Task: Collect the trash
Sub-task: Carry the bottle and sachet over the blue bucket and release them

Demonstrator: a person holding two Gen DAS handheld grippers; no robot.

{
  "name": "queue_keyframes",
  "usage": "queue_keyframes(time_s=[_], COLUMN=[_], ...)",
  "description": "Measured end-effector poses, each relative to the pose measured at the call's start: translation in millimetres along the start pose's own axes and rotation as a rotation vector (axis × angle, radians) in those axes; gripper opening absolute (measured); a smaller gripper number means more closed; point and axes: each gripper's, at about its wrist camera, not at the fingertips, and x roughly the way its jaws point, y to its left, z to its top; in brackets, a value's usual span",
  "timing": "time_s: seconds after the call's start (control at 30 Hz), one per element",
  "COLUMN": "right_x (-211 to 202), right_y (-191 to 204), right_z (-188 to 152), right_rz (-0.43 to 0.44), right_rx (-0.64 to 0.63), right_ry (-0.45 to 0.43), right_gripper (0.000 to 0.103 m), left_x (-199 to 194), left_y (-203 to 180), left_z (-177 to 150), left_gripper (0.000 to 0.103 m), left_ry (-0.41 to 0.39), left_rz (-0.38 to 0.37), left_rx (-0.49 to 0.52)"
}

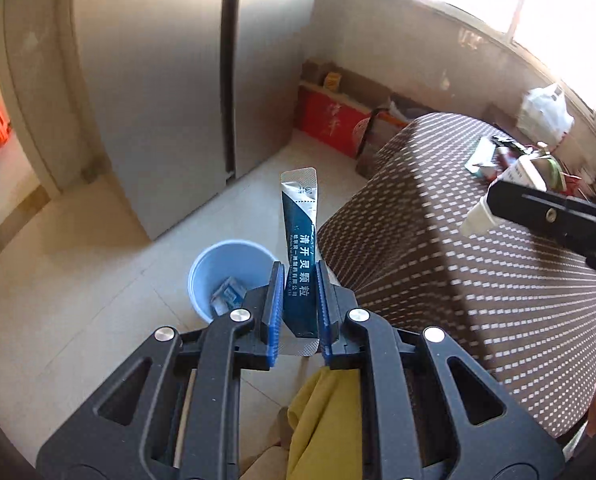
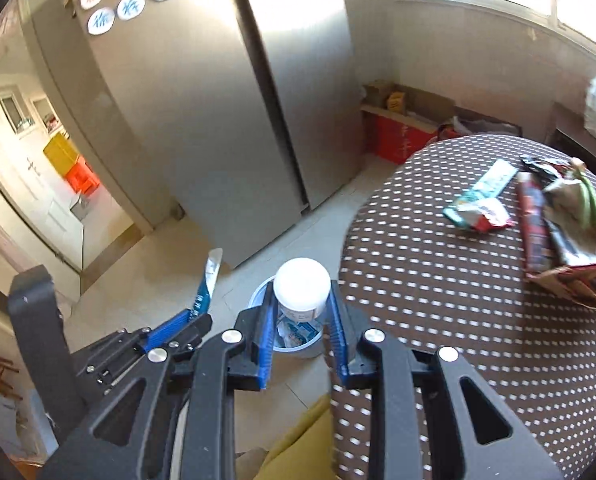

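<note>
The left gripper has its jaws clamped on a dark sachet, which stands up lengthwise between the blue pads with its silver end poking well beyond the tips. Held by its lower half like that, the thin packet stays stiff enough to carry and should drop cleanly once let go. Just left of and below these jaws sits the bin on the floor, with a few crumpled wrappers already inside.

The right gripper has its jaws closed on a small white pot, gripped across its sides with the lid facing forward. The bin shows directly beyond and beneath these jaws, so the pot looks lined up for release there.

Both pieces seem to be carried off the table, which lies to the right of both pairs of jaws. More wrappers remain in a heap on its far side, well apart from the jaws, so collecting is likely only partway done.
</note>
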Motion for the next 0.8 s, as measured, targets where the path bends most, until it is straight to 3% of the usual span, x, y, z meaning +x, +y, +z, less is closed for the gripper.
queue_keyframes(time_s=[0.23,0.4,0.43,0.5,0.53,0.6,0.8], right_x=[32.6,50.7,54.9,62.2,66.1,74.0,111.7], right_y=[21.3,28.4,29.6,31.4,33.0,35.3,50.8], right_z=[8.6,15.9,18.1,22.4,23.7,25.0,25.4], right_rz=[-0.002,-0.013,-0.015,-0.022,-0.027,-0.031,-0.026], right_rx=[-0.003,0.002,0.004,0.007,0.009,0.006,-0.01], right_ry=[0.052,0.079,0.084,0.092,0.097,0.108,0.172], right_gripper=[0.024,0.024,0.024,0.024,0.024,0.024,0.024], left_x=[33.9,55.7,61.9,76.4,79.5,81.3,89.0], left_y=[16.9,28.9,33.2,40.8,45.0,53.7,91.8], left_z=[5.1,23.7,28.8,34.9,36.4,35.8,24.8], left_gripper=[0.016,0.017,0.02,0.075,0.088,0.088,0.088], left_ry=[0.057,0.046,0.044,0.079,0.072,0.049,0.093], left_rz=[0.033,0.078,0.091,0.092,0.107,0.14,0.177], left_rx=[0.008,0.006,0.002,0.017,0.007,-0.014,-0.081])
